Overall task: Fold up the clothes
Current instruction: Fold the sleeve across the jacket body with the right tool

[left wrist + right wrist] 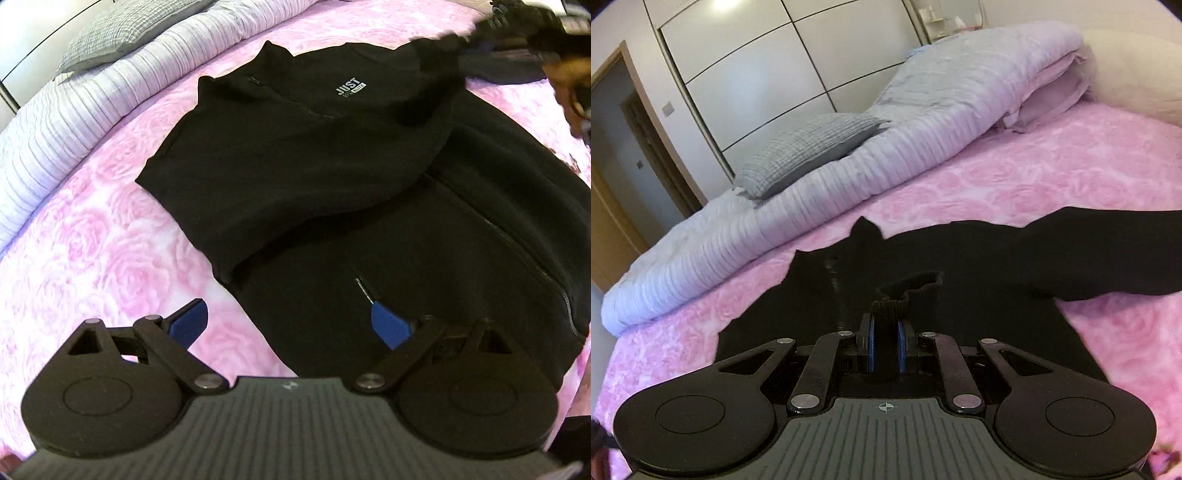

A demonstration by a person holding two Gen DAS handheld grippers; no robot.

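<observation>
A black fleece zip-front jacket (369, 192) with a small white "JUST" chest print (346, 87) lies spread on a pink rose-patterned bedspread (92, 258). Its left side is folded over the body, so that a straight folded edge runs diagonally from the far left towards the near centre. The front zip (517, 243) runs down the right half of the garment, and a short pocket zip (364, 290) shows near the lower middle.

The left gripper (291, 325) hangs over the jacket's near hem with its blue-padded jaws spread wide and nothing between them; one finger stands over the bedspread, the other over the black fabric.

The right gripper (885, 339) has its blue pads pressed together on a ribbed black sleeve cuff (890, 310), pinching it near the jacket's far right shoulder. In the left wrist view this gripper appears only as a blurred dark shape at the far right corner, with the sleeve drawn towards it. In the right wrist view the sleeve (1089, 251) extends to the right above the bedspread.

Along the far left edge of the bed lies a rolled, pale lilac ribbed quilt (812, 206), and on it rests a grey textured pillow (812, 147). White panelled wardrobe doors (757, 62) stand behind.
</observation>
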